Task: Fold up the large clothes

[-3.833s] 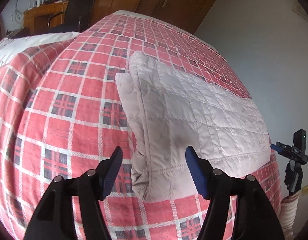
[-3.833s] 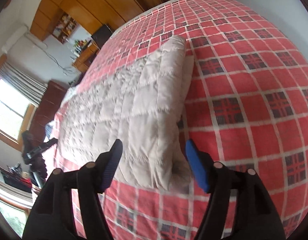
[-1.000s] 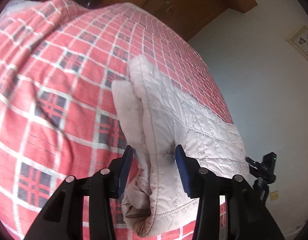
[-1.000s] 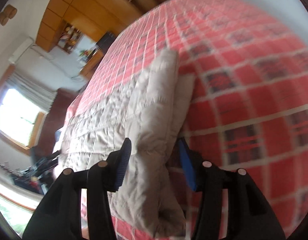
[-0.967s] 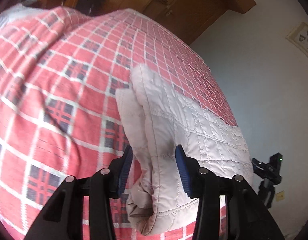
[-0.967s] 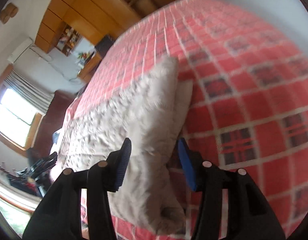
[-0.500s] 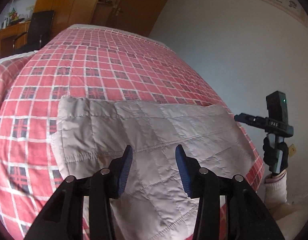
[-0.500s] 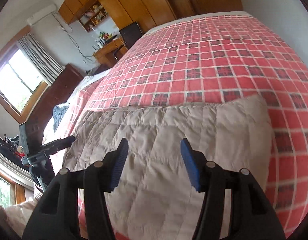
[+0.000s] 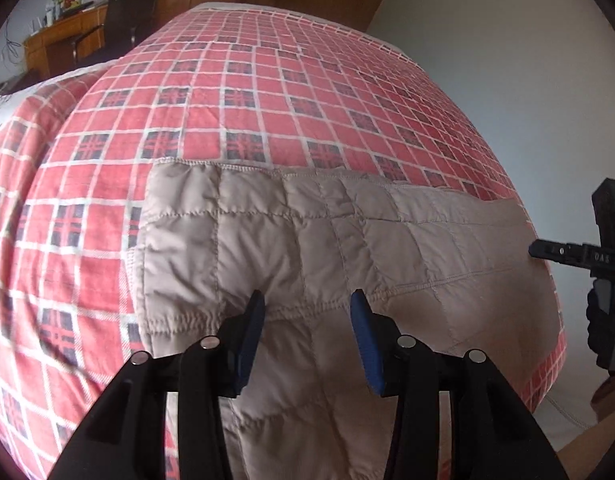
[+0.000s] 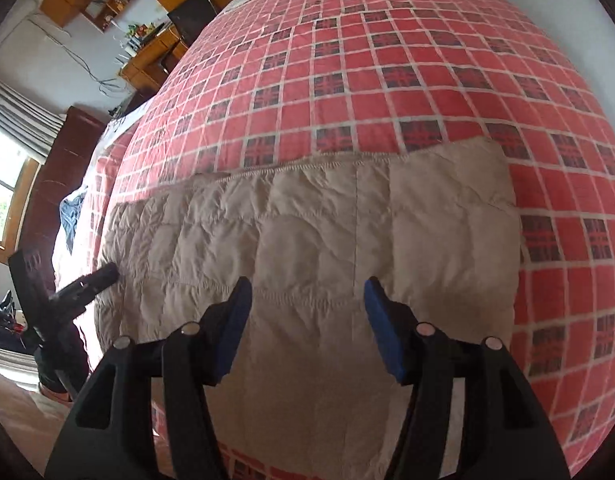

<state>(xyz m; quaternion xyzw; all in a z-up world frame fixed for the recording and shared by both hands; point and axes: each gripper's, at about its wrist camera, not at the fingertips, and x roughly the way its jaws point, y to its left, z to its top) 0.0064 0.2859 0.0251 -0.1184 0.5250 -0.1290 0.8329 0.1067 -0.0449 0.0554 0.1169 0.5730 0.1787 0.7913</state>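
**Two grippers, nothing gripped**

Folded flat on the red plaid bedspread (image 9: 267, 92), near its front edge: the beige quilted jacket (image 9: 327, 240). Above it, left gripper (image 9: 307, 312) and right gripper (image 10: 307, 300), blue pads spread wide apart, both empty-handed, just over the padded fabric.

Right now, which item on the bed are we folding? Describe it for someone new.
Find the bed with the red plaid cover. At its near edge lies the quilted beige garment, folded into a long rectangle; it is the only pale, stitched-square piece on the plaid.
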